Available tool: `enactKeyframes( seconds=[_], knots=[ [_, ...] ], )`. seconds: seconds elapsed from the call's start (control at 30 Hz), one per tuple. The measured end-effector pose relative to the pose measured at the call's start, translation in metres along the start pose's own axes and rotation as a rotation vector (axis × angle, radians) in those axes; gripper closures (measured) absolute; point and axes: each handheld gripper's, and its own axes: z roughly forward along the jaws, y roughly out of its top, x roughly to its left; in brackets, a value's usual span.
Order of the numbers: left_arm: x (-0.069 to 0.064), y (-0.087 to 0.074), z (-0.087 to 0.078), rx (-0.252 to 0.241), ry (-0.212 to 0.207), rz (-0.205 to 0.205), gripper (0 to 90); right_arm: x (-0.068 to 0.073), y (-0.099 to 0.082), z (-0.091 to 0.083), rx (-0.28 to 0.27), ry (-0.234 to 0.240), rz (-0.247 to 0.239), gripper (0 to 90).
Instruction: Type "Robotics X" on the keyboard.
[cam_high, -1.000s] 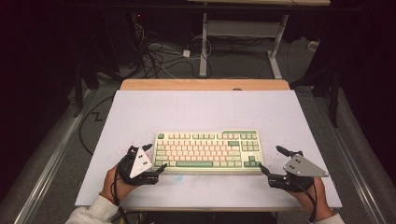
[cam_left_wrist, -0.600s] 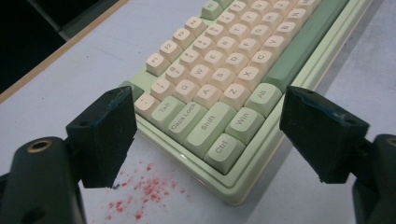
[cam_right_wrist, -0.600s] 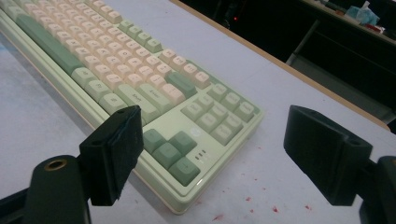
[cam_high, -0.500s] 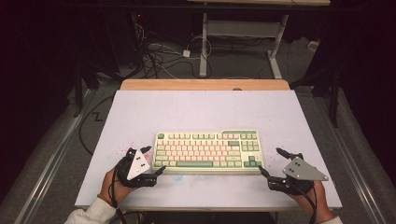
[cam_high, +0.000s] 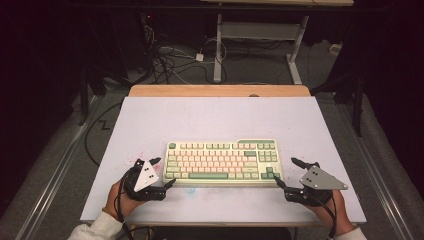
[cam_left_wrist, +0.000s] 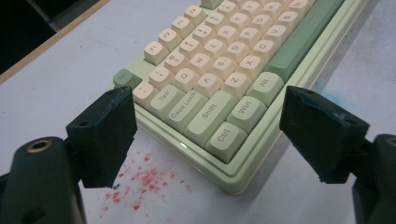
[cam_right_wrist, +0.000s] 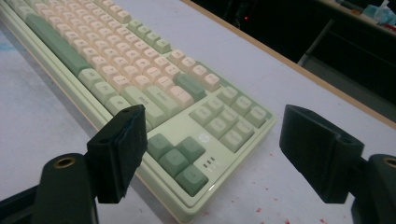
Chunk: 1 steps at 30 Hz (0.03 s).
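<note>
Just one keyboard (cam_high: 222, 160), two grippers
</note>
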Motion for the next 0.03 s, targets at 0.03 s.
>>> enactKeyframes(
  seconds=[0.03],
  knots=[
    [-0.0004, 0.0005, 0.0012, 0.007, 0.000, 0.003, 18.4, 0.0000, -0.0013, 0.0005, 0.005, 0.004, 0.004, 23.0]
  ],
)
